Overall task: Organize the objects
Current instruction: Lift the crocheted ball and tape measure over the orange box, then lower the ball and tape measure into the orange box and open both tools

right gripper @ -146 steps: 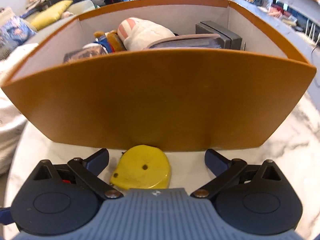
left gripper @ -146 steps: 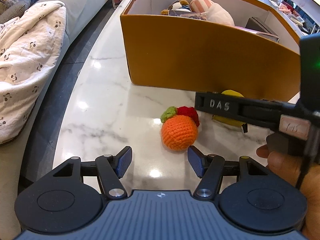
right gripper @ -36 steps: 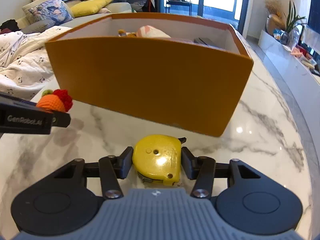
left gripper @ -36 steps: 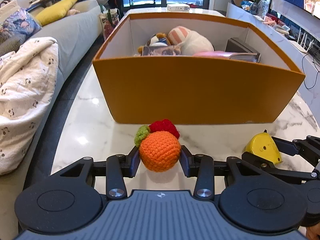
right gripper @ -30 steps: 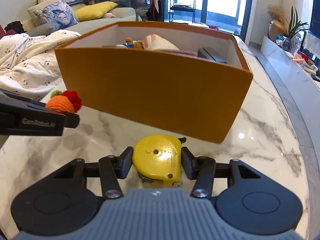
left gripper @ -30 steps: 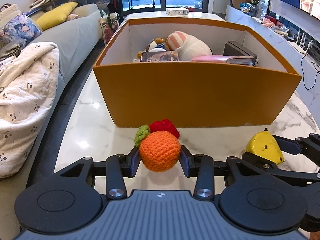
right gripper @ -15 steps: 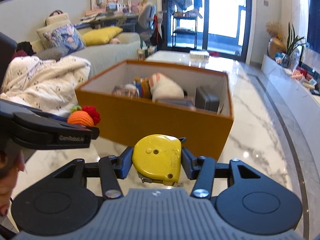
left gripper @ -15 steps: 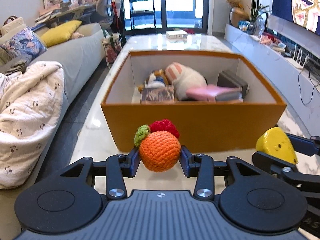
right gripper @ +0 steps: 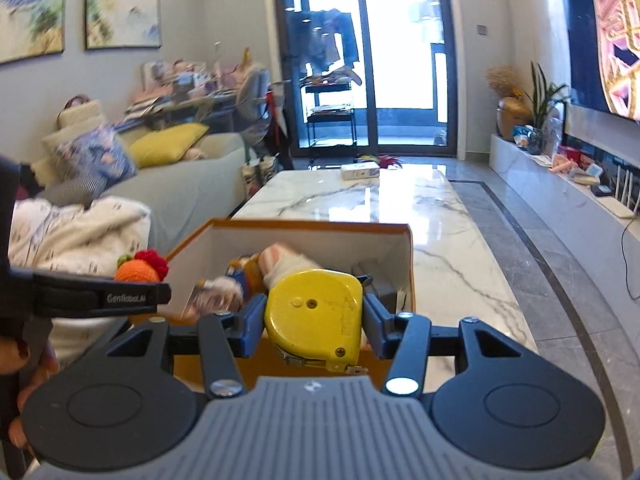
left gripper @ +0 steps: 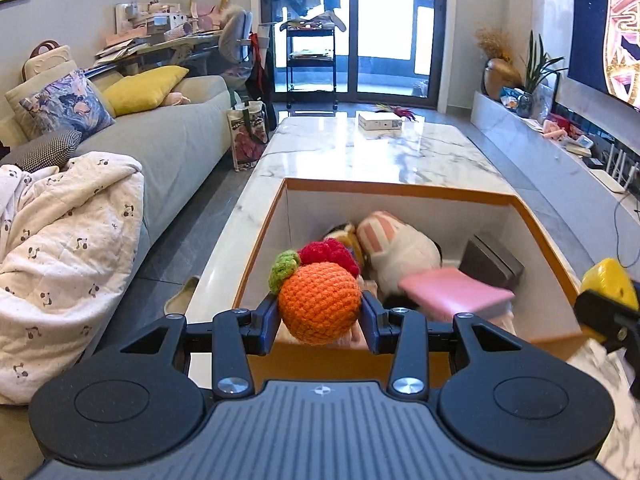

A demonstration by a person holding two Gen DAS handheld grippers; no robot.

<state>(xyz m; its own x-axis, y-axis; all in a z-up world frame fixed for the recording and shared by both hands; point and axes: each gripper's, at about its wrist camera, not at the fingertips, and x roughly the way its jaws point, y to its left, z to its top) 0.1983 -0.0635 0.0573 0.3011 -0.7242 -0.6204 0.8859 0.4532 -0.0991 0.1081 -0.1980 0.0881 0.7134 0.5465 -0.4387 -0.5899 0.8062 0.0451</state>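
While both grippers hang in the air above the orange box [left gripper: 256,256], each one carries its own load. The left gripper [left gripper: 320,320] has its jaws closed tight against the sides of a crocheted orange [left gripper: 319,303], which has a green leaf and a red tuft on top; seen from the left wrist, the toy sits over the near left part of the open box. The right gripper [right gripper: 314,326] has its jaws pressed onto a yellow tape measure [right gripper: 316,316], held upright with its metal tip at the lower right, in front of the box's near wall. The box stands on the marble worktop [left gripper: 384,156] and already contains a striped plush toy [left gripper: 394,246], a pink book [left gripper: 454,292] and a dark case [left gripper: 490,260] toward its right side. A small white box [left gripper: 379,122] lies at the worktop's far end. A grey sofa [left gripper: 176,148] with a patterned blanket [left gripper: 68,248] runs along the left.
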